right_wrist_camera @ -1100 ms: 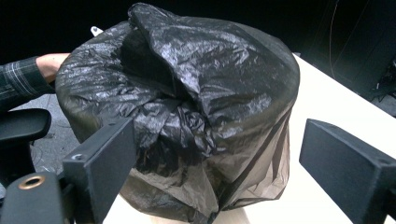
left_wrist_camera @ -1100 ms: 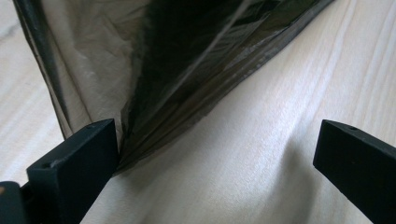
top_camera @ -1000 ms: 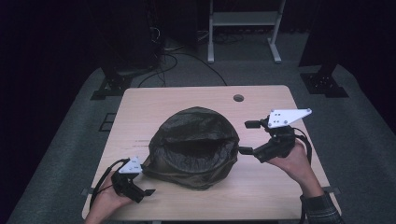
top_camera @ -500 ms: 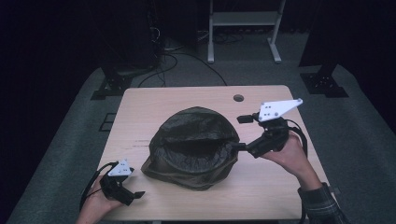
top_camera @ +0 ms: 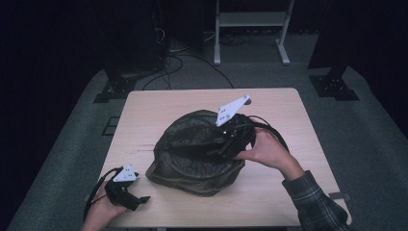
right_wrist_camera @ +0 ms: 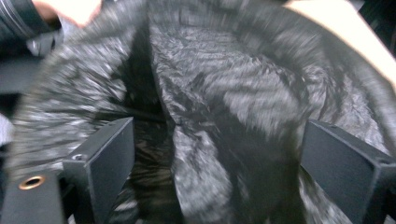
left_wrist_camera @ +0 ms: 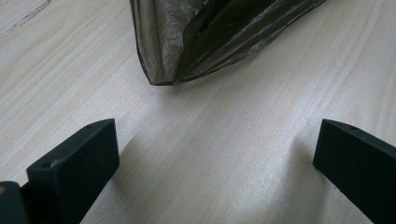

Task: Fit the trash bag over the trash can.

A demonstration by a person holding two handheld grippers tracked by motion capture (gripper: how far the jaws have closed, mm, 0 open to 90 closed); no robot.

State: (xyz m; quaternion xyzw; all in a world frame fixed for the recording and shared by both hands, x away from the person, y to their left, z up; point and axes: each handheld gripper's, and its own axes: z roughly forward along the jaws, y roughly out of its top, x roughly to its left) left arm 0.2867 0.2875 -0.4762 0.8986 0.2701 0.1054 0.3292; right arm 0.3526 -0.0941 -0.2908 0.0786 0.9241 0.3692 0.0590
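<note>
A dark, crinkled olive-brown bag (top_camera: 192, 159) lies bunched on the middle of the light wooden table (top_camera: 159, 103), its mouth facing up. My right gripper (top_camera: 226, 144) reaches into that mouth from the right; in the right gripper view its jaws stand wide apart over the blurred bag lining (right_wrist_camera: 210, 116), so it is open. My left gripper (top_camera: 137, 199) rests low at the table's front left corner, apart from the bag. Its jaws are spread over bare wood, and a folded corner of the bag (left_wrist_camera: 187, 46) lies ahead of them.
Table edges run close to the left gripper at the front left. Beyond the table, a dark floor carries cables (top_camera: 178, 60), a white shelf frame (top_camera: 250, 29) and black stand bases (top_camera: 118, 89).
My right gripper has moved left from beside the bag into its open mouth. My left gripper has pulled back toward the front left corner, away from the bag.
</note>
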